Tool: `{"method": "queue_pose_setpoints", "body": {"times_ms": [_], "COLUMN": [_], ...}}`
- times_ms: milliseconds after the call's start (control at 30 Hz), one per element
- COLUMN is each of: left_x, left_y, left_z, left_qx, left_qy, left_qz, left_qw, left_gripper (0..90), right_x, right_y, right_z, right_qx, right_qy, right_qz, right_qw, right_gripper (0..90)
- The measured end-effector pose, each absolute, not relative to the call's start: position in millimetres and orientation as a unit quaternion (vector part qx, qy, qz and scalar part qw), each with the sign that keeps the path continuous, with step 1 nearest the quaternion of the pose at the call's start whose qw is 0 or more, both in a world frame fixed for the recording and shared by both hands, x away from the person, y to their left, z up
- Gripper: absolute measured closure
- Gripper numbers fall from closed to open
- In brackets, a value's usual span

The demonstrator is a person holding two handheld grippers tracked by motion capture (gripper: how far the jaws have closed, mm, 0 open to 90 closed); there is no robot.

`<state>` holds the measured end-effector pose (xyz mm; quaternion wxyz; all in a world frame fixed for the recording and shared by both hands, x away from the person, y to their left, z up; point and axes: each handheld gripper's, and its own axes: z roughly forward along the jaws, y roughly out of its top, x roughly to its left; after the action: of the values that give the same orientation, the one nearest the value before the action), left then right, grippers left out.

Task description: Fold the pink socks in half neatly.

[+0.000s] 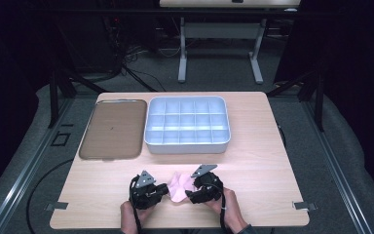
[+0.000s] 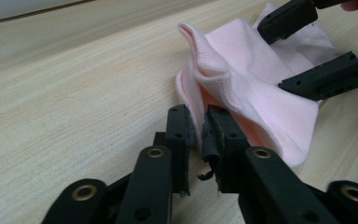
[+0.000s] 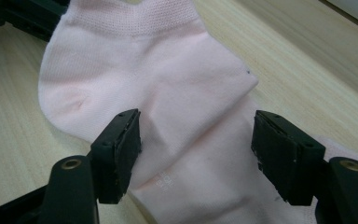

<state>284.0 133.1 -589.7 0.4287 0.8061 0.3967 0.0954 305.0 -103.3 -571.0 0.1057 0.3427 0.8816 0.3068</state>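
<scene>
The pink sock (image 1: pixel 180 187) lies on the counter (image 1: pixel 253 161) near the person's edge, between the two tools and well apart from the divided bin (image 1: pixel 188 125) and the brown tray (image 1: pixel 111 128) at the far side. The left tool (image 2: pixel 199 133) has its jaws nearly together, pinching a raised fold at the sock's edge, so the fabric stands up in a soft ridge just past the pads. The right tool (image 3: pixel 196 149) has its jaws well apart, one on either side of the sock's middle, with the cloth lying flat between them and neither pad pressing on it. The sock looks light, thin and limp: it will drape, bunch and fold wherever it is not supported, and it cannot be pushed along without crumpling. The knit surface should give the pads good friction, so slipping is unlikely once a pinch includes enough cloth, though a shallow bite on a single layer may pull free. It is not fragile, so a firm squeeze does no harm. The best places to grip are probably the ribbed cuff (image 3: pixel 135 18), which is thicker, and the toe end, so the two tools can stretch it flat between them. A grip across the wide middle would likely only gather loose cloth.
</scene>
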Motion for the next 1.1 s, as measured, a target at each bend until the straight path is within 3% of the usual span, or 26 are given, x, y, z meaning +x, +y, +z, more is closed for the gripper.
{"method": "queue_pose_setpoints", "body": {"times_ms": [133,300,433,533,833,1100], "left_x": [284,284,284,284,284,284], "left_y": [133,132,132,132,132,132], "left_z": [-590,-590,-590,-590,-590,-590], "left_qx": [0.809,0.809,0.808,0.808,0.808,0.809], "left_qy": [0.392,0.391,0.393,0.393,0.393,0.393], "left_qz": [0.103,0.107,0.105,0.105,0.106,0.107], "left_qw": [0.425,0.425,0.426,0.426,0.425,0.424], "left_gripper": [85.0,85.6,85.3,85.1,84.8,84.6], "right_x": [304,299,298,299,297,297], "right_y": [-105,-139,-184,-197,-191,-187], "right_z": [-569,-548,-534,-539,-564,-568], "right_qx": [0.337,0.368,0.425,0.441,0.445,0.448], "right_qy": [0.884,0.848,0.82,0.823,0.832,0.834], "right_qz": [0.305,0.366,0.358,0.33,0.31,0.3], "right_qw": [0.11,0.107,0.142,0.142,0.114,0.118], "right_gripper": [30.1,32.9,41.7,48.7,58.7,72.8]}}
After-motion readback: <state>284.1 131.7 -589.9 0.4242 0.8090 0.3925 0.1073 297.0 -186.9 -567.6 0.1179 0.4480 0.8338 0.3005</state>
